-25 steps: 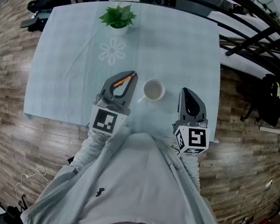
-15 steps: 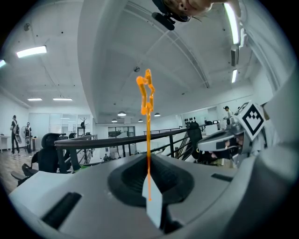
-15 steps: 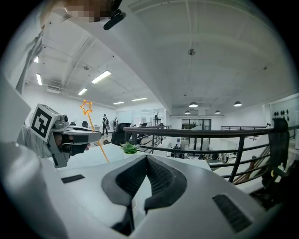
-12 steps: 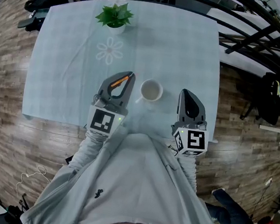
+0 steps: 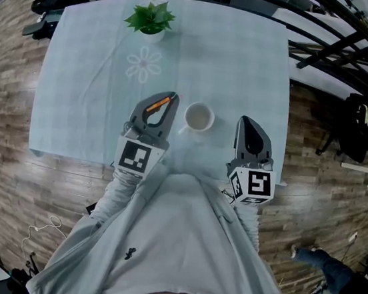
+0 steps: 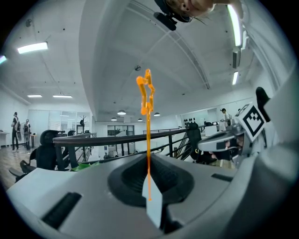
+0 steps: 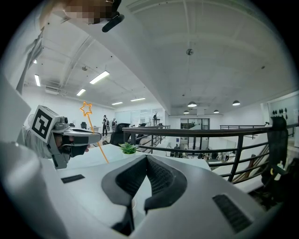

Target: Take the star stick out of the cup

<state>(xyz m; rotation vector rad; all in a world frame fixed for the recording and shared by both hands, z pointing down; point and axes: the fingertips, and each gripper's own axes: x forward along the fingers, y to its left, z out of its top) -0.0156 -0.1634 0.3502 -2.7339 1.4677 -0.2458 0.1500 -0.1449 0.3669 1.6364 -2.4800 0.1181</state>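
Two grippers hover over the near edge of the table (image 5: 248,64), one on each side of the cup (image 5: 187,117).

1. Left gripper (image 5: 170,101): jaws clamped on the lower shaft of the star stick (image 6: 148,140). The star end stands upright, well above the jaws.
2. Right gripper (image 5: 246,123): jaws together, with nothing between them.
3. Cup: sits on the cloth between the two grippers, just beside the left one. It looks empty from above.

Step in hand: the stick appears fully clear of the cup, so the removal itself looks complete.

Next move, as judged: keep the clamp firm on the thin shaft and carry it away from the cup to open cloth. Part the jaws only once the stick is down.
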